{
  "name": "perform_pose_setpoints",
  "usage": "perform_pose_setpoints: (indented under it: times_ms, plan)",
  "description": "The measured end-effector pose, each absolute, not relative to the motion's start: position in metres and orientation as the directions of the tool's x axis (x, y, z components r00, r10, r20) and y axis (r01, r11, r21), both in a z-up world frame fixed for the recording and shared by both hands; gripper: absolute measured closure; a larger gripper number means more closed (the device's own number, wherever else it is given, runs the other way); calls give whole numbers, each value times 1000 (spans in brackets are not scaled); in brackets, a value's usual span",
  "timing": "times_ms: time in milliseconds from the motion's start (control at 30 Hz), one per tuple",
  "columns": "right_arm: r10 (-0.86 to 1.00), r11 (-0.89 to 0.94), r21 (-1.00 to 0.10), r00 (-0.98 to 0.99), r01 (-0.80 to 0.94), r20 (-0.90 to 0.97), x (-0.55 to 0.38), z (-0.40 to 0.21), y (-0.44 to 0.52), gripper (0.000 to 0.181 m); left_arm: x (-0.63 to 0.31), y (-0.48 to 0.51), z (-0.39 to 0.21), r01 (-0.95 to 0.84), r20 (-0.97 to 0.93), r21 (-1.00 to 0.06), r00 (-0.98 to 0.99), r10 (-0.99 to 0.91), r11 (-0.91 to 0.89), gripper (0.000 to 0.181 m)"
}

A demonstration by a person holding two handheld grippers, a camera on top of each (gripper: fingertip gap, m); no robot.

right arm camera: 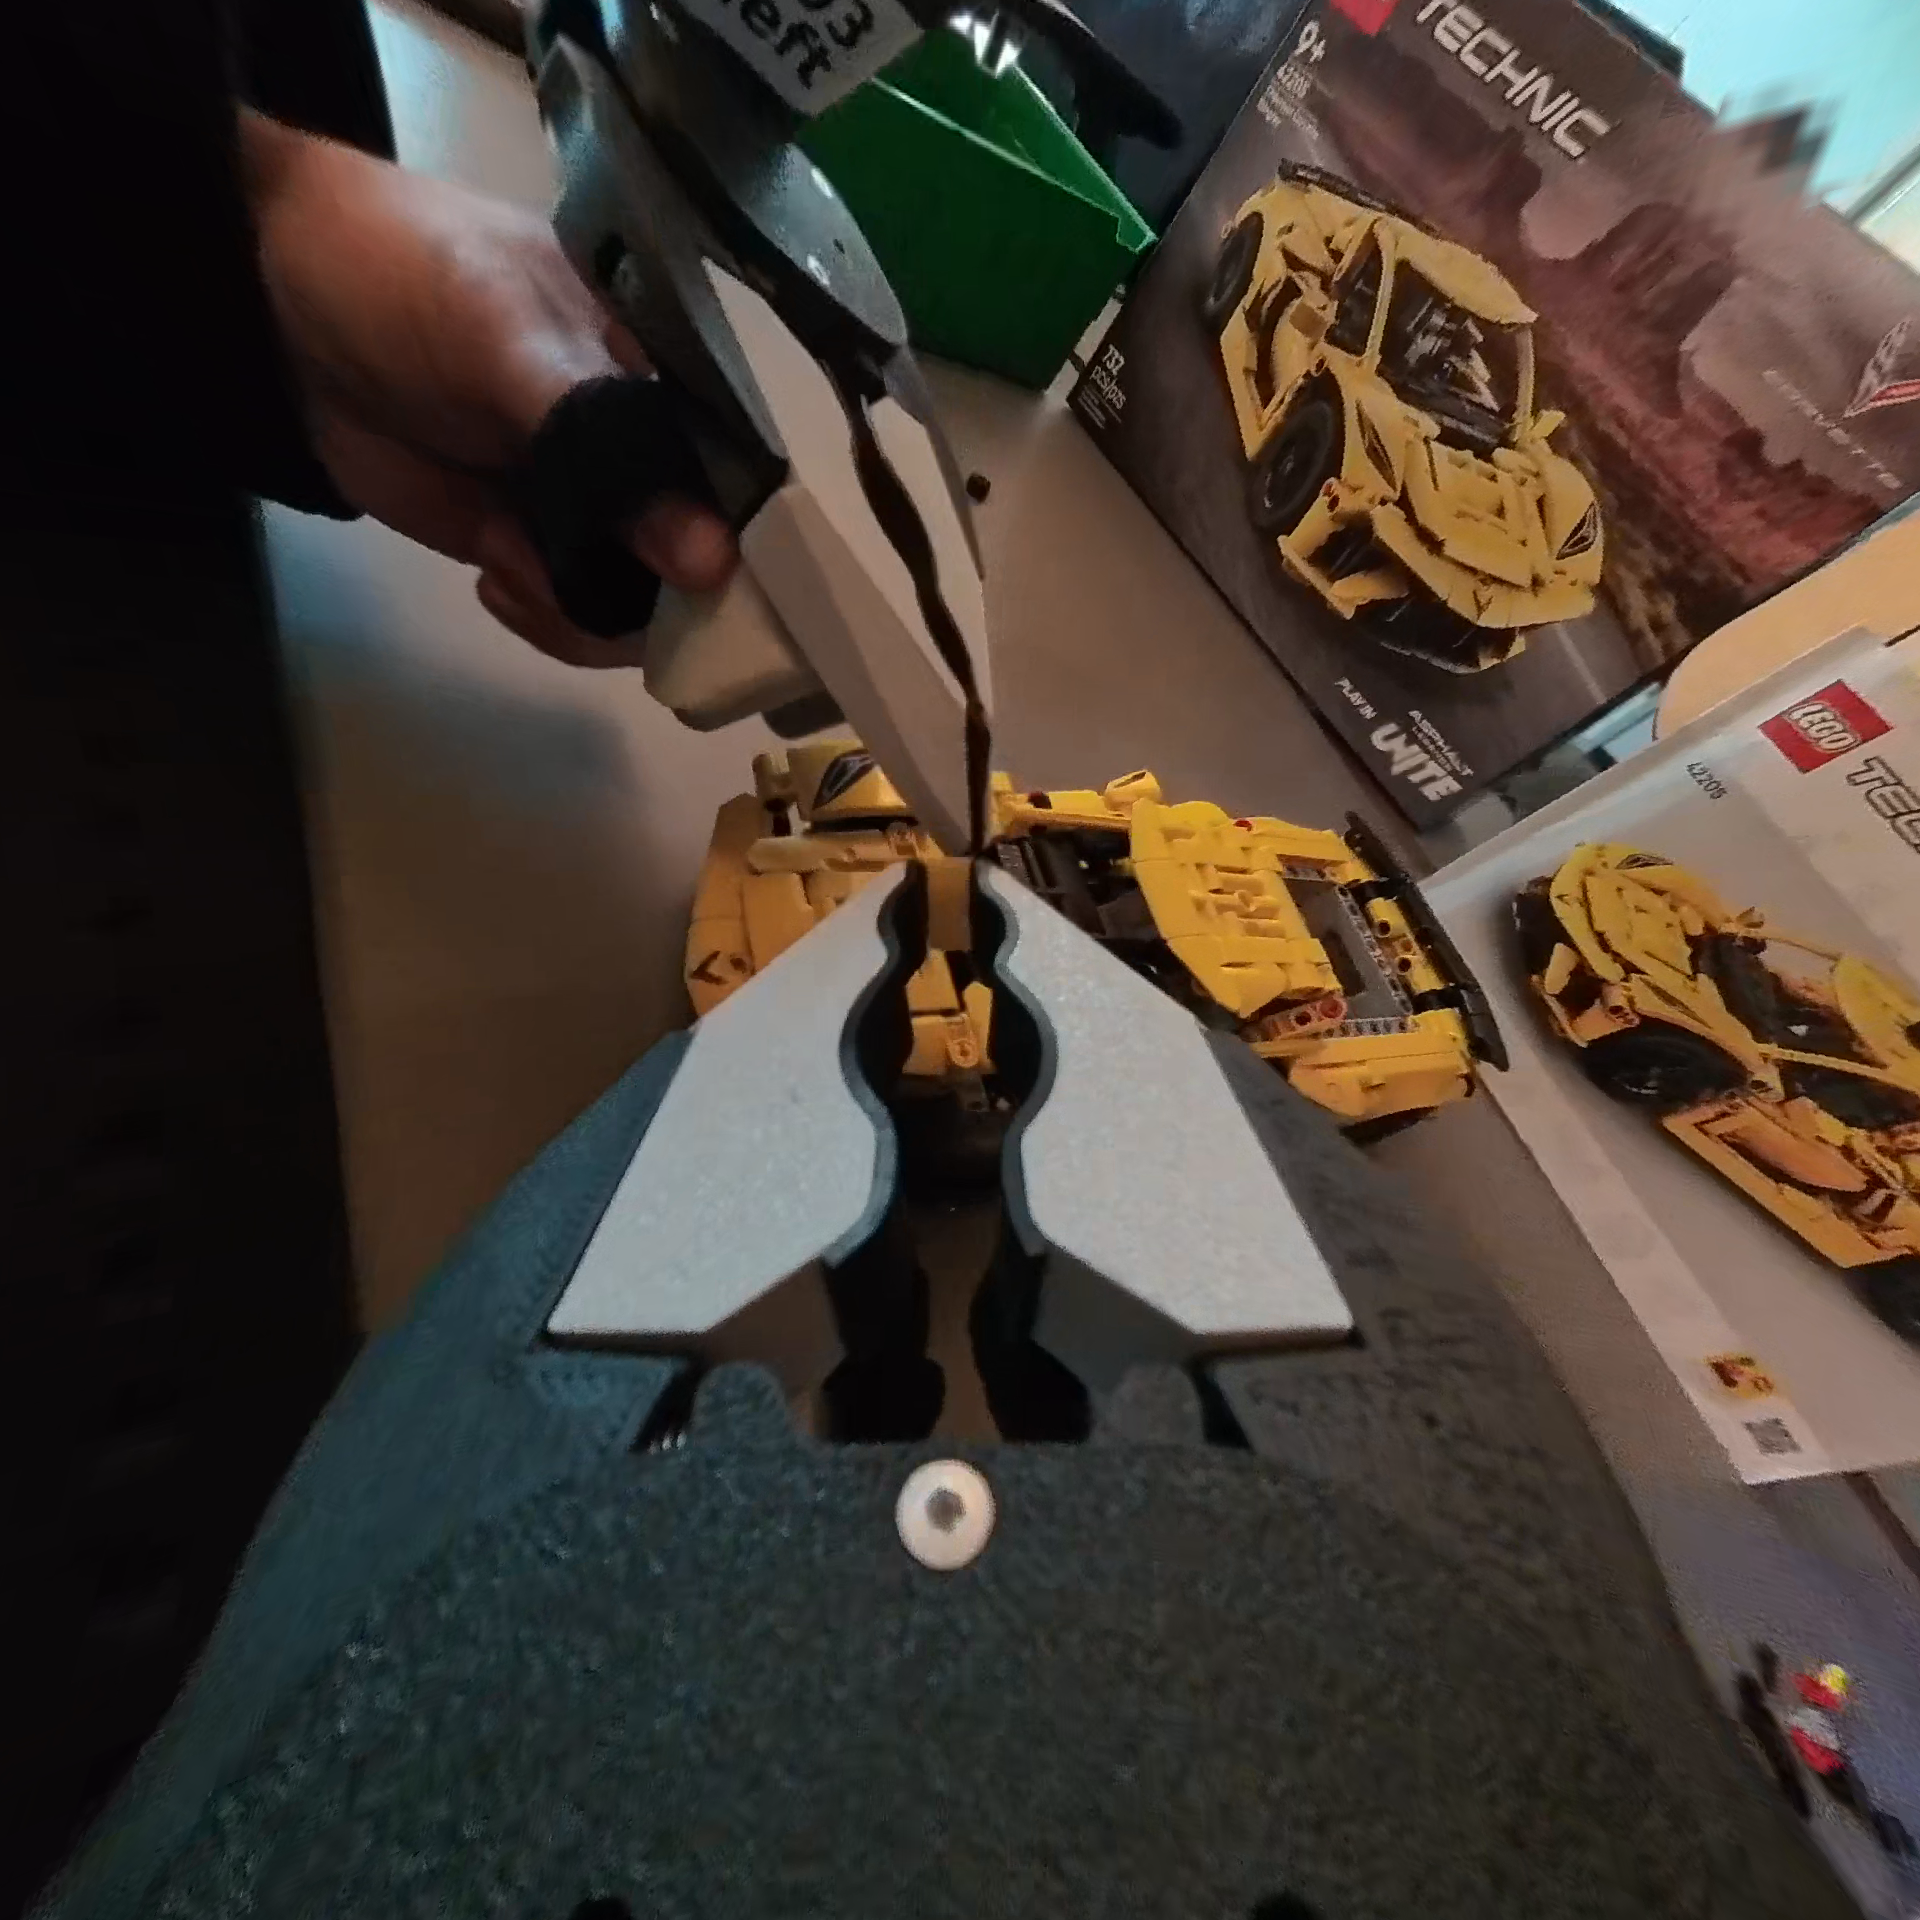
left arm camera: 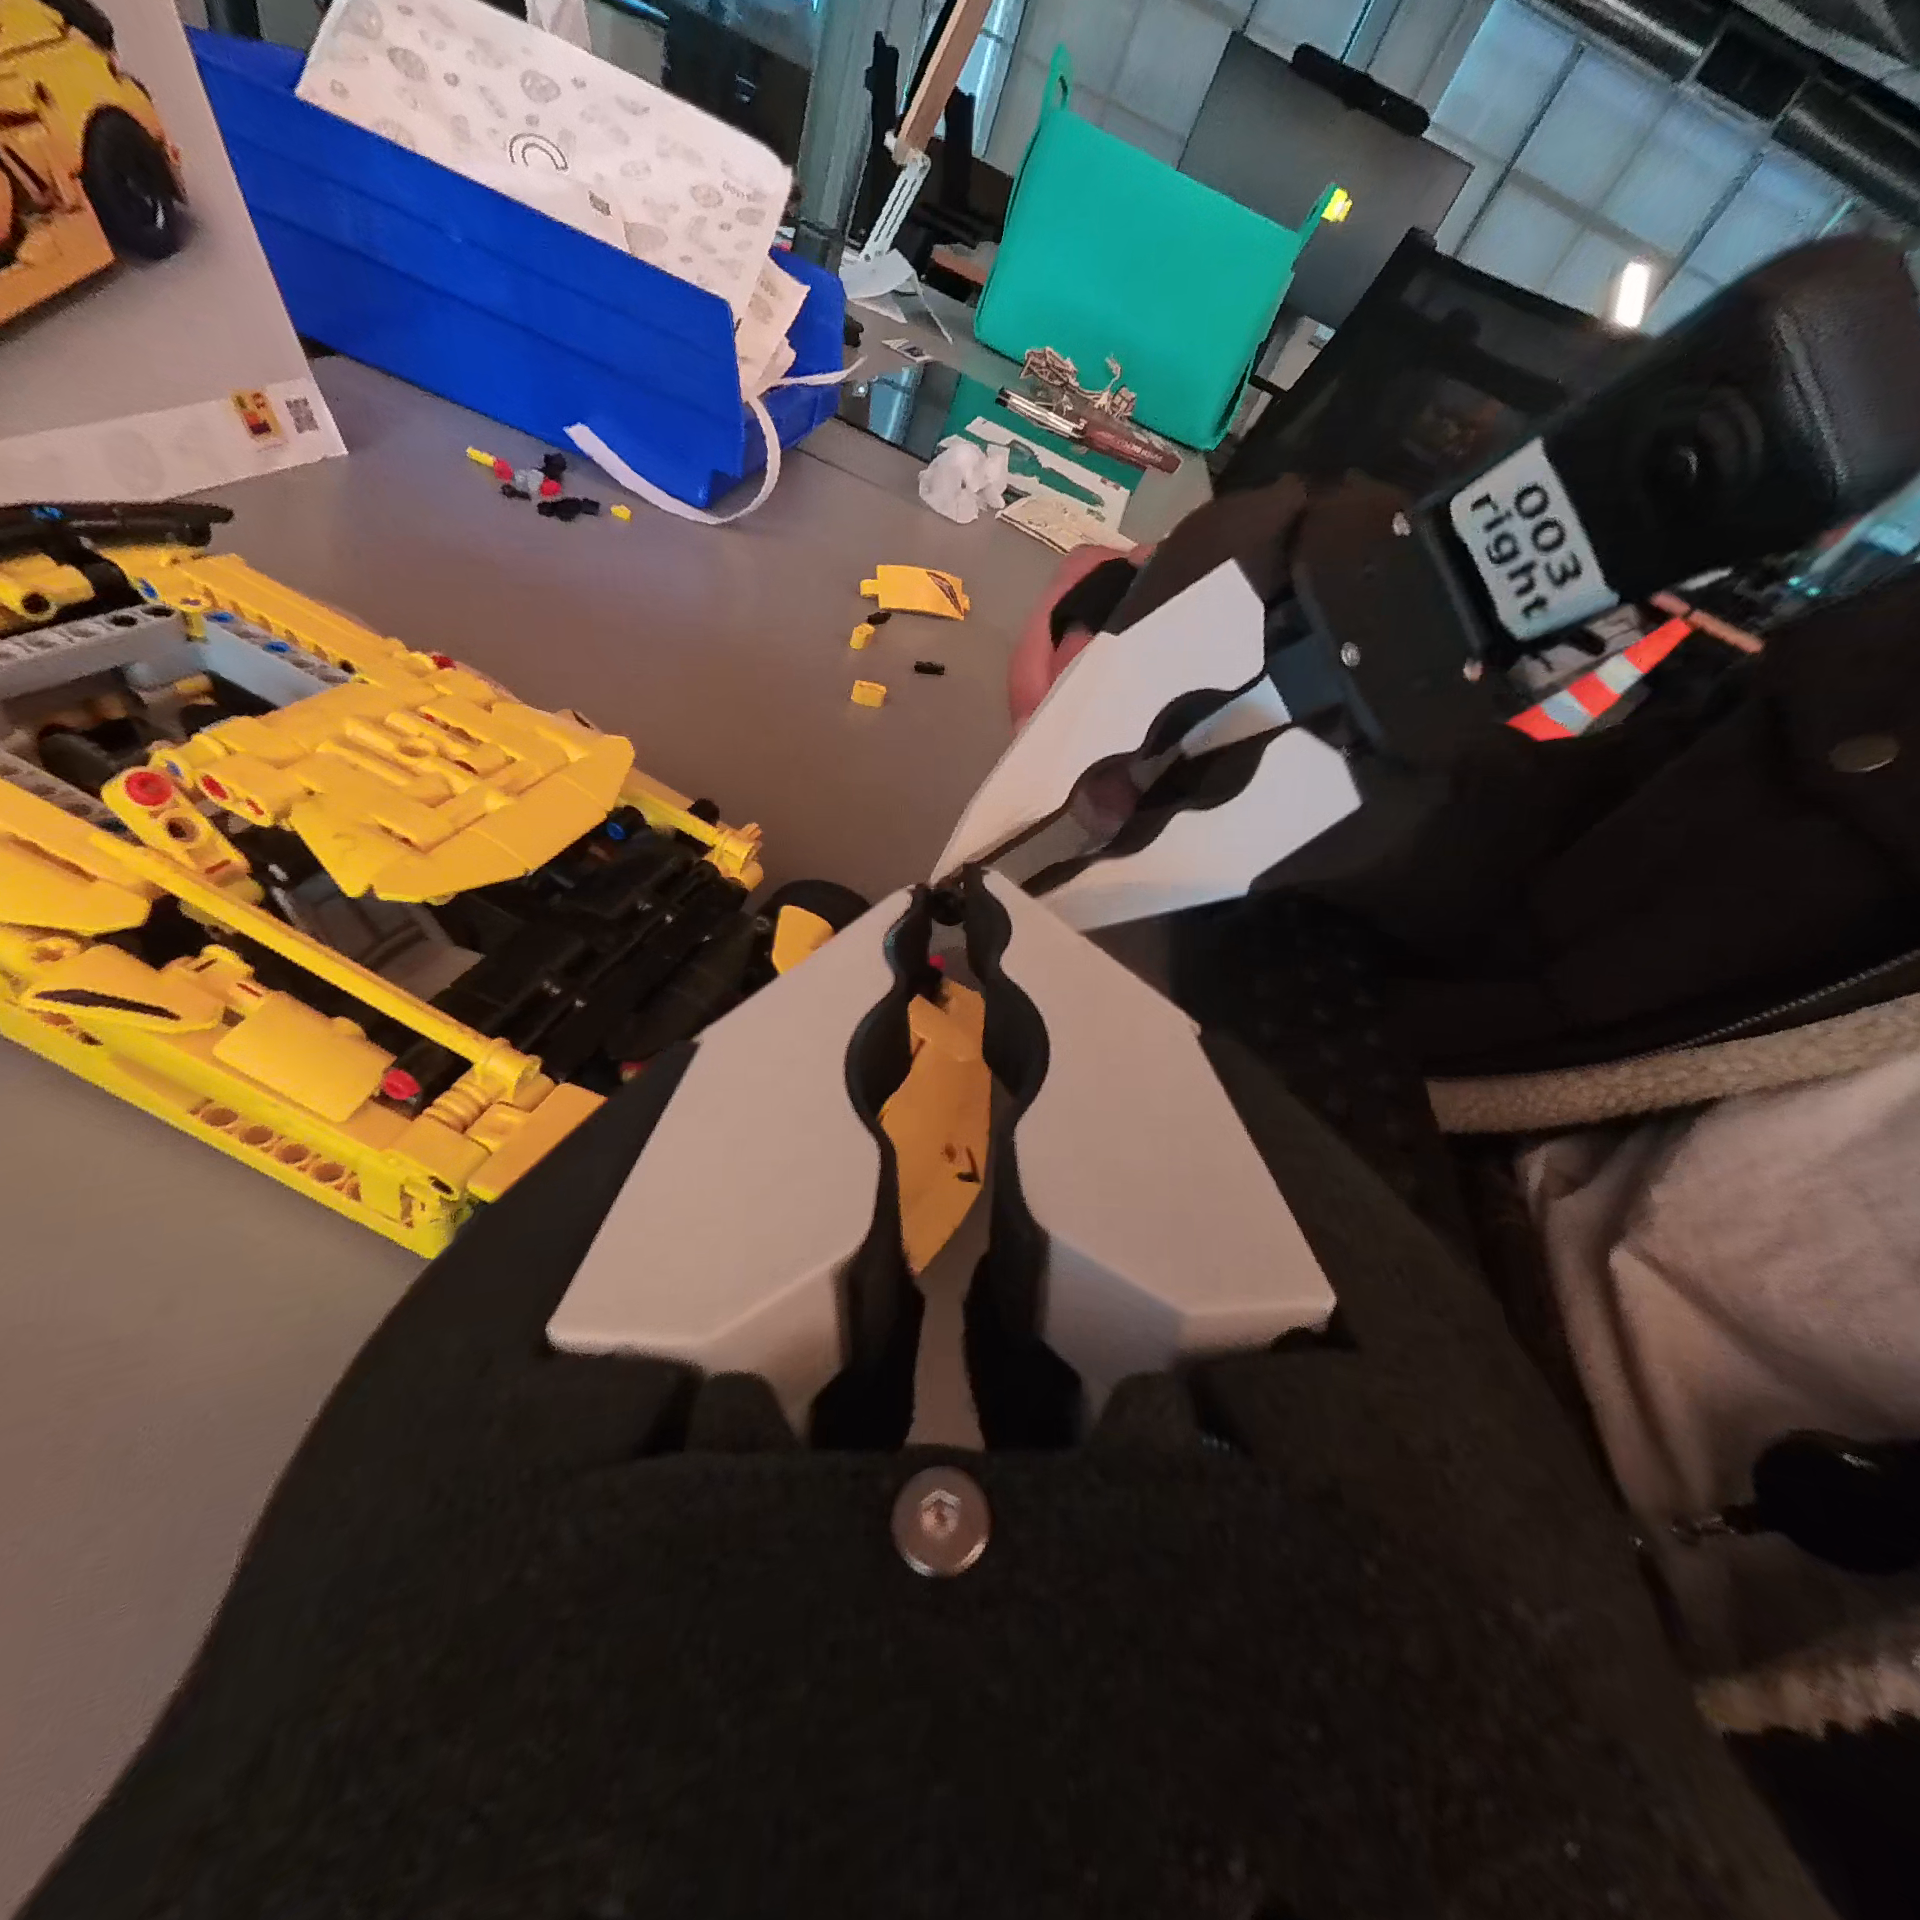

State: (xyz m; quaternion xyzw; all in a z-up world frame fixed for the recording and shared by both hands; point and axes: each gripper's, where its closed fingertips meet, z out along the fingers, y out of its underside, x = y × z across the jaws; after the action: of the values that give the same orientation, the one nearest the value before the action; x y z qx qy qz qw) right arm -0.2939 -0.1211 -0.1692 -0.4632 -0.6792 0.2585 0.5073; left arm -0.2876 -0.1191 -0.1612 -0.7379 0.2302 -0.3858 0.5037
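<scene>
Where both grippers (left arm camera: 948, 902) meet, small black part (left arm camera: 943, 906).

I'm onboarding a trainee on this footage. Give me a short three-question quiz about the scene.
1. True or false: the two grippers' tips meet above the partly built yellow brick car.
2. What sits between the left gripper fingers? A) small black pin B) white tissue C) orange cone
3. Where does the open blue plastic bin stand relative to the car?

Key: 1 true, the right gripper meets the left's tips. 2 A. 3 Behind it, farther along the grey table.
</scene>
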Motion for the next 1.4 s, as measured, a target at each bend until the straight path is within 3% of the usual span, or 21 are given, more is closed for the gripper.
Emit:
perform_pose_setpoints:
  times_ms: [300, 333, 367, 400, 467, 567, 733, 867, 1067, 1233, 1333, 1400]
  plan:
    - [972, -49, -961, -208, 273, -109, -288, -151, -128, 174, -283, -124, -151, 42, 288, -945, 576, -765, -324, 176]
    - [962, -108, -969, -222, 220, -158, -285, -141, -127, 174, -291, -118, -159, 3, 259, -943, 633, -729, -332, 177]
    - [943, -233, -971, -231, 56, -239, -274, -109, -114, 175, -309, -110, -177, -77, 196, -929, 727, -658, -361, 181]
    - [900, -369, -929, -257, -16, -353, -261, -95, -96, 175, -318, -111, -181, -82, 193, -925, 739, -645, -370, 181]
    - [846, -495, -869, -236, -14, -478, -248, -105, -66, 175, -312, -122, -145, 109, 292, -949, 648, -703, -295, 181]
    - [855, -482, -876, -222, -12, -468, -242, -104, -58, 175, -305, -118, -160, 24, 264, -943, 661, -703, -331, 181]
    - [713, -651, -758, -315, 35, -626, -245, -110, -59, 174, -302, -117, -154, 68, 290, -943, 651, -701, -327, 181]
    - [489, -824, -565, -451, 41, -746, -236, -101, -51, 174, -300, -116, -151, 93, 310, -939, 644, -700, -330, 180]
    - [506, -807, -589, -460, 45, -729, -230, -95, -52, 174, -299, -118, -146, 143, 356, -928, 608, -709, -343, 181]
    - [438, -846, -529, -479, 66, -760, -227, -96, -48, 175, -293, -118, -151, 110, 346, -928, 608, -715, -356, 180]
    - [757, -623, -777, -182, 90, -628, -211, -114, -21, 174, -291, -118, -154, 97, 342, -927, 616, -710, -362, 180]
    - [929, -356, -887, 217, 295, -300, -166, -152, 35, 174, -290, -117, -158, 74, 331, -926, 631, -702, -370, 180]
